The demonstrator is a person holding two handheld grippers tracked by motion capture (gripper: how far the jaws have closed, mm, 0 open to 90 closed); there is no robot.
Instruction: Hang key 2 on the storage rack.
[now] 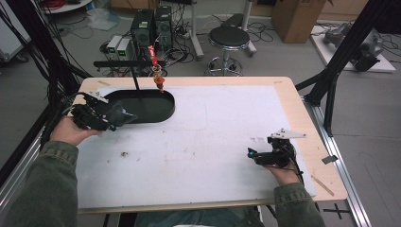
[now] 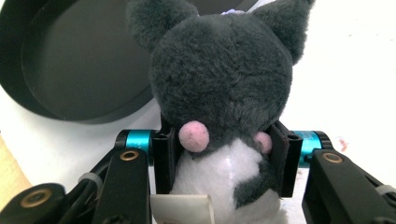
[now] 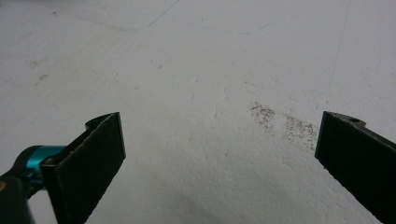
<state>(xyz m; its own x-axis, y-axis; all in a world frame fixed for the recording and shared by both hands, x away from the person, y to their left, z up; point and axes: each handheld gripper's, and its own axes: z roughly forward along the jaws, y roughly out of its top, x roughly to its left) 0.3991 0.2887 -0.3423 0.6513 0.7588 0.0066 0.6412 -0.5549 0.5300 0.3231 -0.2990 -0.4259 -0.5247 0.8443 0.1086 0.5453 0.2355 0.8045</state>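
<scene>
- My left hand-held gripper (image 2: 219,140) is clenched on the plush toy (image 2: 222,88), a dark grey animal with a white belly and pink cheeks. The two black pads (image 2: 164,161) press on its neck, just under the head, because this is the narrow part and the soft body does not slip out there.
- I see the toy from behind its head, the ears pointing away from me. In the high view the toy (image 1: 118,115) sits at the near left edge of the black tray (image 1: 163,111), touching or just over its rim; I cannot tell which.
- I judge that I hold the toy this way to bring it into the tray. The tray is shallow and oval, so a low approach over the rim is enough.
- A white label (image 2: 182,207) hangs at the bottom of the toy, between the jaws. It is free and does not disturb the grip.
- My right hand-held gripper (image 3: 219,154) is released, its jaws wide apart over the bare white worktop (image 3: 196,70). In the high view it (image 1: 253,153) rests well apart from the tray, near the right front corner, so it does not cross the path of the left one.
- A thin black stand (image 1: 135,75) rises behind the tray with something small and orange (image 1: 159,81) hanging on it. I keep the toy low, away from it.
</scene>
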